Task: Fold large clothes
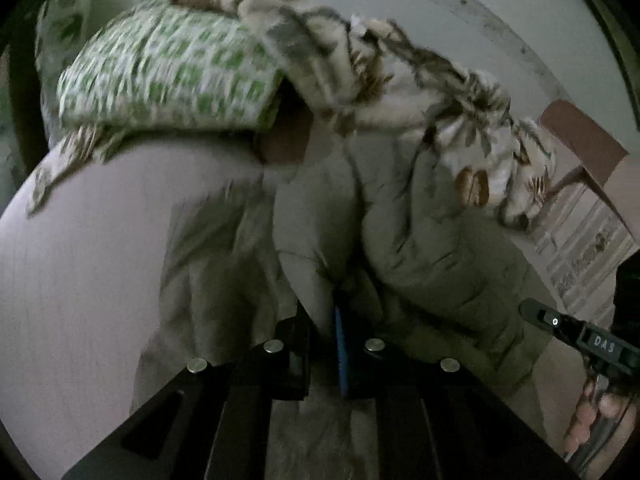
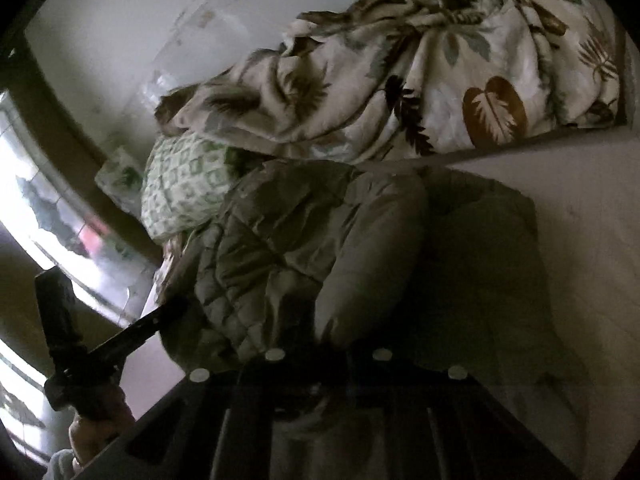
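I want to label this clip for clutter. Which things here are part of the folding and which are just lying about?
In the job: quilted grey-green jacket; left gripper; right gripper.
Lying about: leaf-print blanket; green patterned pillow; cardboard box.

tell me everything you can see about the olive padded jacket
The olive padded jacket is a puffy quilted garment with diamond stitching, its fabric slightly shiny like nylon. It lies bunched and partly folded on the pale bed surface, below a leaf-print blanket and touching a green-patterned pillow. The left tongs are shut on a fold of it; the right tongs press into its edge, apparently gripping, though the tips are hidden in shadow.
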The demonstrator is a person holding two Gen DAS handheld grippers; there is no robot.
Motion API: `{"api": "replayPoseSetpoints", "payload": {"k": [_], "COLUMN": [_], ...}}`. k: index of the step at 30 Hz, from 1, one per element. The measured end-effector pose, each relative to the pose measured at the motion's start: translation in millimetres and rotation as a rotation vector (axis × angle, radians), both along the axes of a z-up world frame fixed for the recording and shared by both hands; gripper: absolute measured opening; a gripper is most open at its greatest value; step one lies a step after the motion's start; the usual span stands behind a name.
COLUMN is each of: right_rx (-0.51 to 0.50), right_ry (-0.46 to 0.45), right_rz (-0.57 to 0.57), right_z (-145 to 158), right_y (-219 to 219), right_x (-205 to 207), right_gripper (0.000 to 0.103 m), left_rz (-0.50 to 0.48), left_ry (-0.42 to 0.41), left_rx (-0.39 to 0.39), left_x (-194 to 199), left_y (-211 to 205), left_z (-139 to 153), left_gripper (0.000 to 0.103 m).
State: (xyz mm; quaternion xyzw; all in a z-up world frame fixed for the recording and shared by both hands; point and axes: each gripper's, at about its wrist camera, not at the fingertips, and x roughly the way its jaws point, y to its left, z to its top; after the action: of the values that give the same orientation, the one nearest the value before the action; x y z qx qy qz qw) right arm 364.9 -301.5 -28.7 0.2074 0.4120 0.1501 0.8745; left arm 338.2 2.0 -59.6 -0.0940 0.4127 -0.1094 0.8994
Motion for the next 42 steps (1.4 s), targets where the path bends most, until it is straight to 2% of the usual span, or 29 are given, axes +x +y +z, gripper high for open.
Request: {"api": "replayPoseSetpoints", "payload": {"k": [2, 3, 6, 8, 14, 17, 21, 25, 28, 30, 35, 39, 42], "right_rx": [-0.017, -0.034, -0.071, -0.054, -0.083, -0.075, -0.102, -0.100, -0.104, -0.102, -0.108, -0.120, -0.125], "right_ry": [0.057, 0.111, 0.210, 0.211, 0.194, 0.193, 0.191, 0.199, 0.203, 0.204, 0.210, 0.211, 0.210], "right_rz": [0.003, -0.003, -0.024, -0.034, -0.024, -0.027, -0.012, -0.001, 0.007, 0.009, 0.003, 0.008, 0.015], "right_z": [-21.2, -43.5, -97.6, -112.2, -108.2, -110.1, -109.5, -108.1, -108.9, -109.5, -107.4, -104.8, -105.7], "right_y": [1.5, 3.4, 7.7, 6.4, 9.9, 9.3, 12.2, 16.6, 17.8, 17.7, 16.9, 15.0, 15.8], "right_x": [-8.3, -7.8, 4.1, 7.5, 7.2, 4.0, 3.9, 7.5, 10.8, 12.3, 15.6, 17.2, 17.8], "right_gripper": [0.013, 0.013, 0.012, 0.013, 0.013, 0.013, 0.013, 0.013, 0.013, 0.013, 0.013, 0.013, 0.013], "left_rz": [0.005, 0.011, 0.023, 0.018, 0.028, -0.004, -0.011, 0.030, 0.063, 0.072, -0.023, -0.060, -0.068], "left_ry": [0.064, 0.118, 0.135, 0.121, 0.049, 0.042, 0.006, -0.009, -0.060, -0.054, 0.041, 0.174, 0.127], "left_rx": [0.040, 0.046, 0.049, 0.068, 0.032, 0.089, 0.115, 0.144, 0.188, 0.198, 0.193, 0.267, 0.287], "left_x": [1.8, 5.7, 13.1, 12.3, 2.0, 2.9, 14.3, 13.4, 3.9, 3.5, 23.6, 44.7, 42.7], "left_y": [-3.8, -5.1, -8.0, -11.5, -2.1, -20.1, -41.6, -39.5, -29.7, -21.6, -31.0, -42.3, -44.2], "left_z": [-31.5, -54.4, -76.8, -70.9, -25.8, -7.8, 16.1, 29.6, 40.2, 41.7, 10.3, -52.2, -69.8], "left_gripper": [0.010, 0.010, 0.011, 0.011, 0.014, 0.014, 0.014, 0.014, 0.015, 0.016, 0.016, 0.016, 0.016]}}
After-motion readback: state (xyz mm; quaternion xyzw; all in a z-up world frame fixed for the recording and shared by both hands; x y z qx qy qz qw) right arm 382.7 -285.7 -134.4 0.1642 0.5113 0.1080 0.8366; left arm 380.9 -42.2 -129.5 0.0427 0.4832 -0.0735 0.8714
